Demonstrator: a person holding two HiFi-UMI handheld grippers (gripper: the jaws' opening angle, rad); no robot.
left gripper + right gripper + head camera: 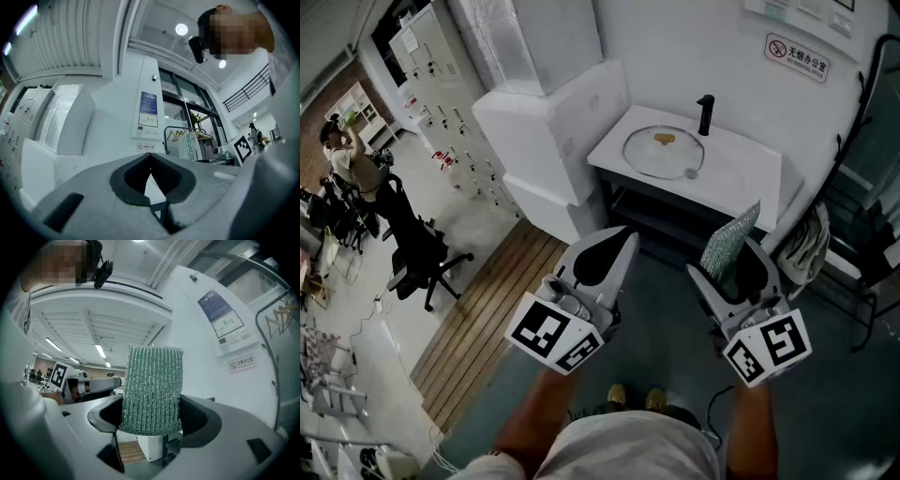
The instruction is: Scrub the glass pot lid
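1. Grippers are hovering well short of the white washstand (741, 173), where the glass pot lid (664, 152) is lying flat at twelve o'clock, a brownish spot (664, 139) showing on it.
2. Right gripper (729, 261) is clamping a green scouring pad (729, 239) upright, its free edge leading, apparently ready to rub the glass.
3. Left gripper (625, 234) is pointing toward twelve o'clock with its jaws pressed together on nothing, probably kept free to steady the lid.
4. Black tap (704, 114) is standing at the lid's one o'clock.

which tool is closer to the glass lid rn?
Left, slightly: left tool, shut, is short of the glass lid, below-left of it; right tool, gripping the scouring pad, sits farther back, below-right.
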